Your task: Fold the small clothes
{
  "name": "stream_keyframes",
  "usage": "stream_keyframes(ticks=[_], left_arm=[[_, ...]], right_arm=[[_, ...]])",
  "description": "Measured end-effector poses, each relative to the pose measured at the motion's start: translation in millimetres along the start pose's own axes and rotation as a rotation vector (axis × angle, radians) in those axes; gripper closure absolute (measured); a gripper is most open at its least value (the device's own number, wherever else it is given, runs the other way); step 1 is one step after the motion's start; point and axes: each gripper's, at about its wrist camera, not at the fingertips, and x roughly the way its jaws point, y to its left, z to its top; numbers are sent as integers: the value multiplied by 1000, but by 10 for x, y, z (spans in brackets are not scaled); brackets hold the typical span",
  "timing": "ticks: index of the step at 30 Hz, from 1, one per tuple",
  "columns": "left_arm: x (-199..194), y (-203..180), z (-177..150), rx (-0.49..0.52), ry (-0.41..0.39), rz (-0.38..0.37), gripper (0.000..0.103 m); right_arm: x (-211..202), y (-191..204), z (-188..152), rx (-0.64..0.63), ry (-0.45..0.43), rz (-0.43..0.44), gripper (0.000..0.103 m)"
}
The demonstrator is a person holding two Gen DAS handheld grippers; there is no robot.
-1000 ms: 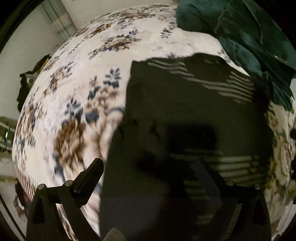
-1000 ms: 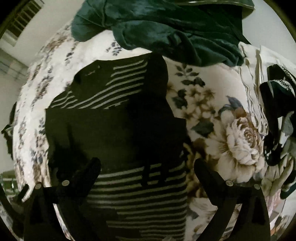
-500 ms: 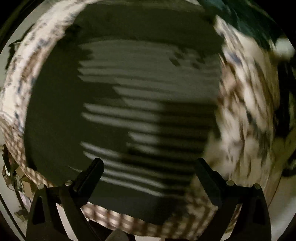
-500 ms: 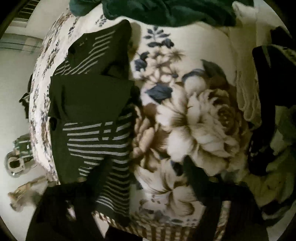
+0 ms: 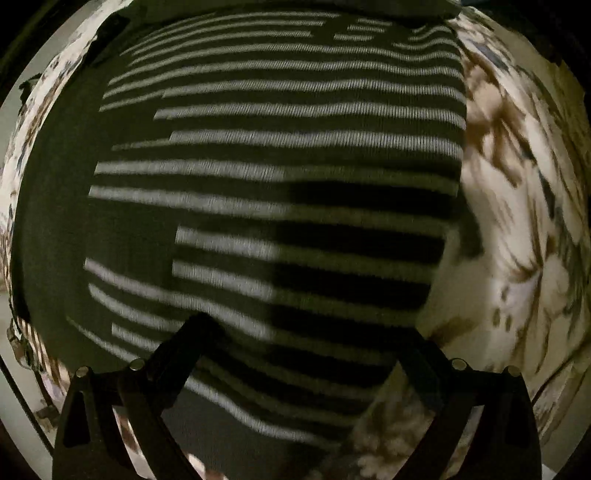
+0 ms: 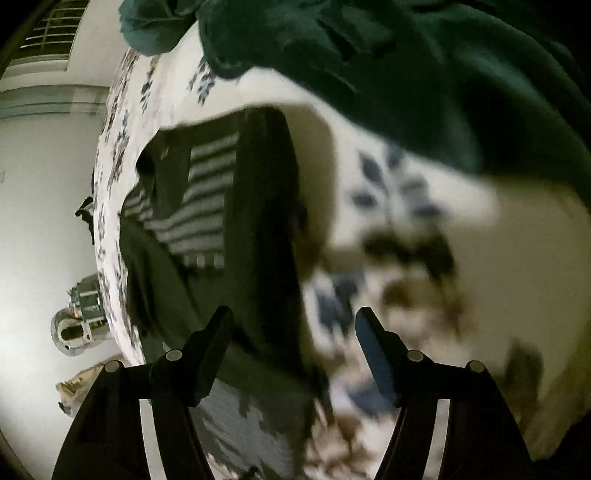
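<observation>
A black garment with thin white stripes [image 5: 295,147] lies spread flat on a floral bedspread [image 5: 517,221]. My left gripper [image 5: 306,336] points straight down, close above the garment's lower right part. It is open and nothing is between its fingers. In the right wrist view the same garment [image 6: 207,206] runs up the left half of the bed. My right gripper [image 6: 293,317] hovers over the garment's right edge. Its left finger [image 6: 218,328] is above the dark cloth and its right finger [image 6: 369,332] is above the bedspread. Its jaws stand partly apart and pinch nothing.
A dark green blanket [image 6: 406,55] is heaped at the far end of the bed. The bed's left edge drops to a pale floor, where a shoe-like object [image 6: 77,325] lies. A window [image 6: 48,33] shows at the top left.
My left gripper has dropped closer, so the striped garment now fills its view. My right gripper has tilted down over the garment's right edge, and its jaws have narrowed from wide open.
</observation>
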Motion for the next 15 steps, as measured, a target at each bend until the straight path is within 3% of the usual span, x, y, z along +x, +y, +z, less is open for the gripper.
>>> stream_keyframes(ticks=[3,5,7,9,10,11,12,15], left_arm=[[6,-16,14,22,-29,-27,20],[-55,-7,-1,39,-63,-53,40],[-141,9,-16,54,-93,-57,75],[-250,103,-17,46,-123,-74,91],[-288,163,-16,38,-130,-89,92],[-333,222,-15,28,-135,-112,92],[-387,291,-17,17,-145,-133,93],[-602,507,-46,-2,-181,-183,93]], right_arm=[[283,55,303,19,27,8,32],[432,68,414,39,45,24,31],[549,107,507,45,54,27,31],[587,181,548,31,44,39,35],[594,236,561,17,37,45,44],[603,293,568,11,38,30,83],[604,339,556,14,38,23,89],[543,581,483,-22,13,-23,90]])
